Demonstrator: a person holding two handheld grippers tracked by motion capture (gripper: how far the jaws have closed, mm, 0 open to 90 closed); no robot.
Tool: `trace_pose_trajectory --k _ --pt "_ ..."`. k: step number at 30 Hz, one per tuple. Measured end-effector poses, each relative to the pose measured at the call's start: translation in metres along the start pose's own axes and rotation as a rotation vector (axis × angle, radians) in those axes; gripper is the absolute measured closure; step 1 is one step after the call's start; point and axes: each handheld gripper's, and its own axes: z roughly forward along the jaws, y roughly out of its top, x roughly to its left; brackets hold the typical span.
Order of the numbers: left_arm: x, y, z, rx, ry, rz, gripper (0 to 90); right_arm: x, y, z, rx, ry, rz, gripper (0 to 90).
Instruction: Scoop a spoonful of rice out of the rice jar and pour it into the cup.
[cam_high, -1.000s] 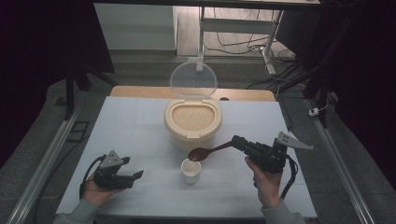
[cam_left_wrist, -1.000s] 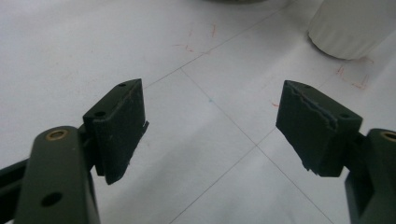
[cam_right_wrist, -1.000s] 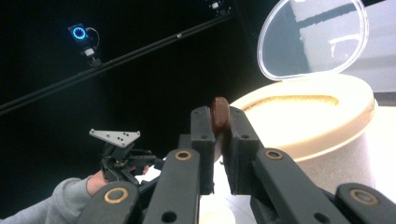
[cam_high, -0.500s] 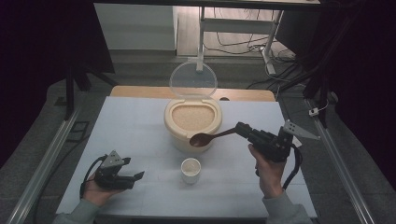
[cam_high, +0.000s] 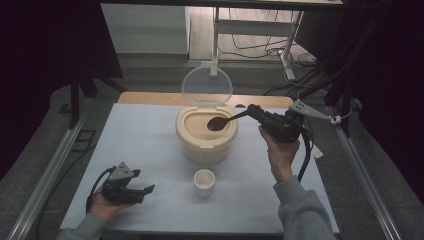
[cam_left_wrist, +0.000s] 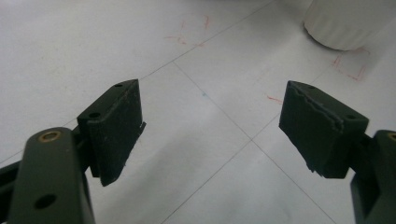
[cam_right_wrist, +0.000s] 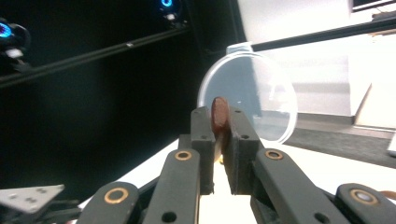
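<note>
Your right gripper (cam_high: 253, 111), fingers clamped on the wooden spoon (cam_high: 222, 121), has carried it from above the cup (cam_high: 204, 182) to over the rice bin (cam_high: 205, 132) mid-counter. Your left gripper (cam_high: 145, 190) rests unmoved near the front-left corner, fingers apart.

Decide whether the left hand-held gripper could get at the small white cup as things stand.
Probably yes: the left hand-held gripper is open, and bare table lies between it and the cup.

Dim surrounds, bright tabletop, bg blur
</note>
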Motion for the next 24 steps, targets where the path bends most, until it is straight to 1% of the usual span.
trace_pose_trajectory --k 1,2,4,6,8,11,13,14,16,18,19,21,24 --pt "0.0 0.0 0.0 -0.001 -0.001 -0.001 21.0 0.0 0.0 0.0 0.0 0.0 0.0 82.8" --pt "0.0 0.0 0.0 -0.001 -0.001 -0.001 21.0 -0.001 0.001 0.006 0.015 -0.024 -0.018 82.8" --pt "0.0 0.0 0.0 -0.001 -0.002 0.0 21.0 -0.001 0.002 0.007 0.02 -0.034 -0.026 82.8" --pt "0.0 0.0 0.001 0.002 -0.002 0.001 21.0 -0.002 0.003 0.012 0.03 -0.061 -0.052 82.8" --pt "0.001 0.0 0.001 0.006 -0.003 0.002 21.0 -0.003 0.003 0.014 0.032 -0.071 -0.061 82.8" --pt "0.0 0.0 0.001 0.006 -0.003 0.004 21.0 -0.004 0.003 0.017 0.032 -0.103 -0.084 82.8" --pt "0.001 0.0 0.001 0.006 -0.003 0.002 21.0 -0.003 0.004 0.019 0.036 -0.124 -0.103 82.8" --pt "0.001 0.0 0.001 0.006 -0.002 0.002 21.0 -0.002 0.005 0.021 0.046 -0.14 -0.125 82.8" --pt "0.001 0.0 0.001 0.005 -0.002 0.001 20.9 -0.001 0.005 0.022 0.048 -0.144 -0.133 82.8" --pt "0.001 0.0 0.001 0.006 -0.003 0.002 21.0 0.001 0.006 0.023 0.063 -0.16 -0.162 82.8" --pt "0.001 0.0 0.001 0.007 -0.004 0.002 21.0 0.003 0.005 0.025 0.078 -0.171 -0.176 82.8" --pt "0.001 0.0 0.001 0.007 -0.004 0.003 21.0 0.003 0.004 0.026 0.085 -0.171 -0.172 82.8" --pt "0.001 0.0 0.001 0.007 -0.004 0.003 21.0 0.001 0.0 0.028 0.1 -0.162 -0.147 82.8"
